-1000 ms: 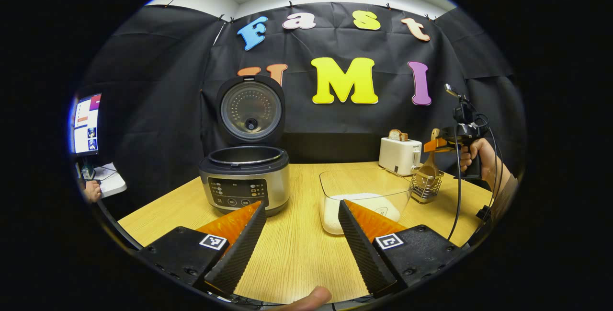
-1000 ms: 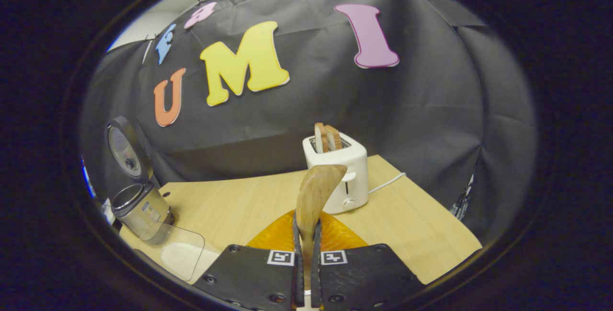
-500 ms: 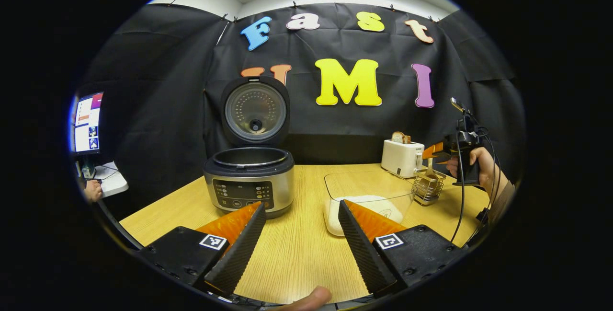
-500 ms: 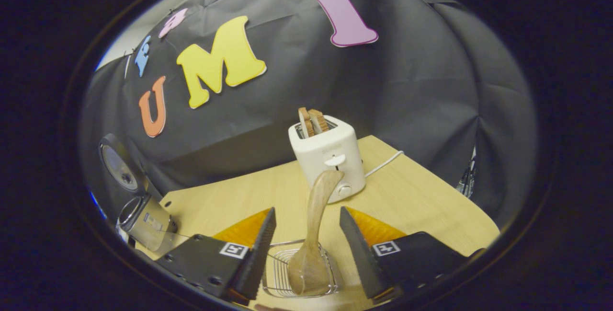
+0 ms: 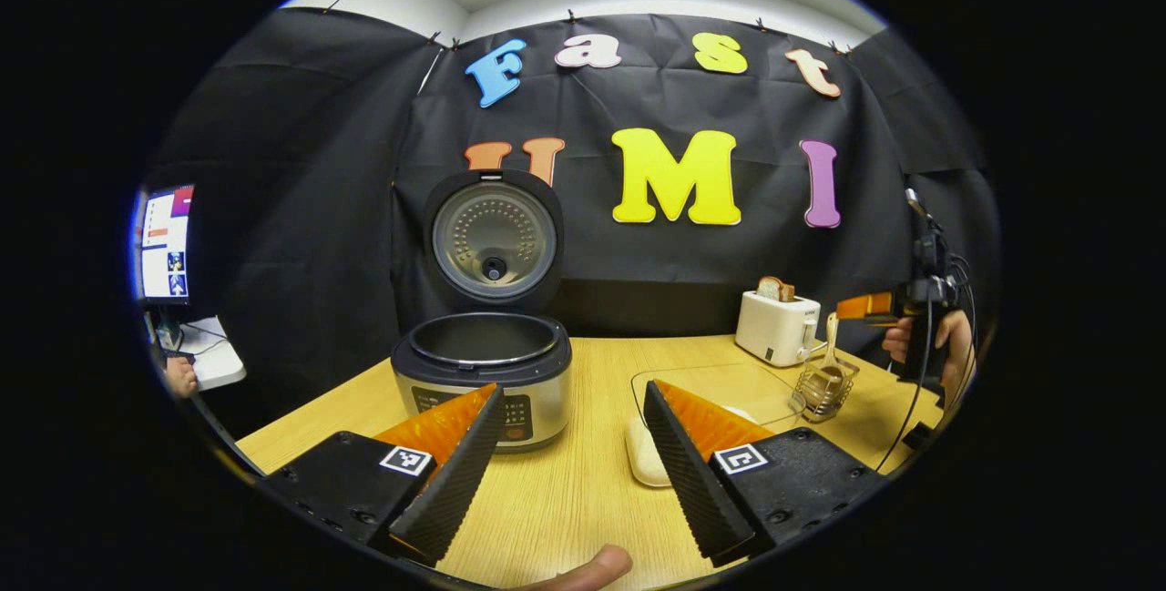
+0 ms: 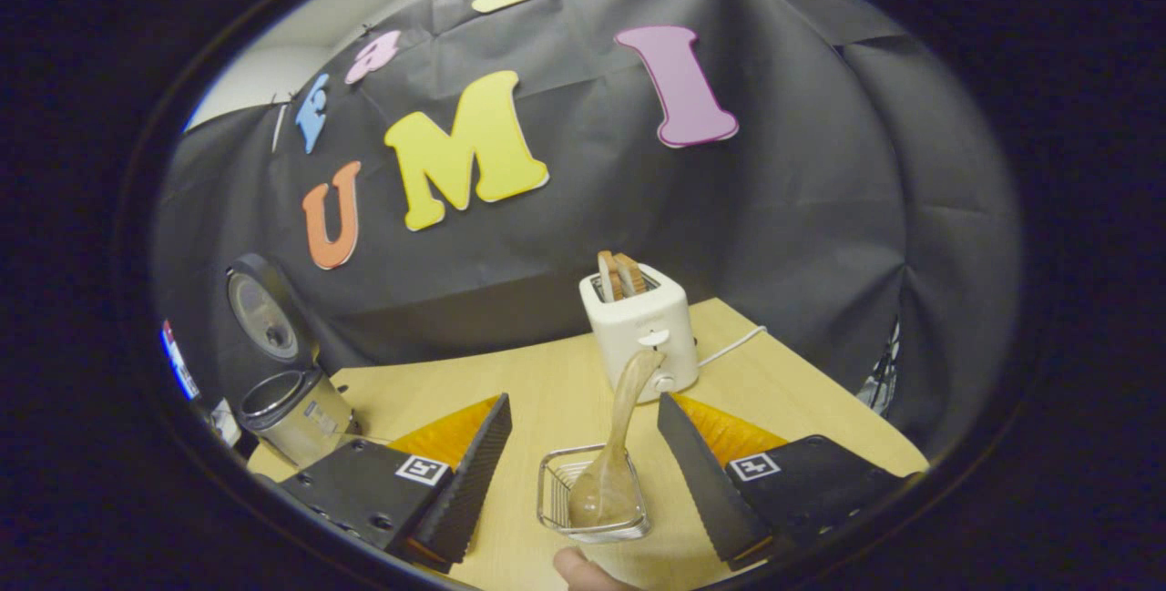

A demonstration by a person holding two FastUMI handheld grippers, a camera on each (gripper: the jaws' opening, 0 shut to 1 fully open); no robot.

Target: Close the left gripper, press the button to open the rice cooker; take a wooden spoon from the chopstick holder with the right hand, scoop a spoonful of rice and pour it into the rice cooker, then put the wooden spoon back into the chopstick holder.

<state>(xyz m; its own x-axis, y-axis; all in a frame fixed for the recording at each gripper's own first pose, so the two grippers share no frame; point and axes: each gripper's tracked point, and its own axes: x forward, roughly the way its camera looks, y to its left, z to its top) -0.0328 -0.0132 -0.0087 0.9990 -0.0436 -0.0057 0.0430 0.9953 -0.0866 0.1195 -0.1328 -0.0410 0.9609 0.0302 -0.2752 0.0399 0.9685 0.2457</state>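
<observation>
wooden spoon (image 6: 612,454) seated bowl-down in chopstick holder (image 6: 592,507), nothing touching it.
right gripper (image 6: 583,468) and left gripper (image 5: 565,445) both released; rice cooker (image 5: 487,363) lid up.

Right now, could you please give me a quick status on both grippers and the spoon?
Left gripper open, over table. Right gripper open, fingers apart either side of the wooden spoon, which stands in the chopstick holder. Rice cooker lid up.

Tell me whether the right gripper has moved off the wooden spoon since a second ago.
Yes. The right gripper has opened and backed away; the wooden spoon stands in the chopstick holder.
</observation>
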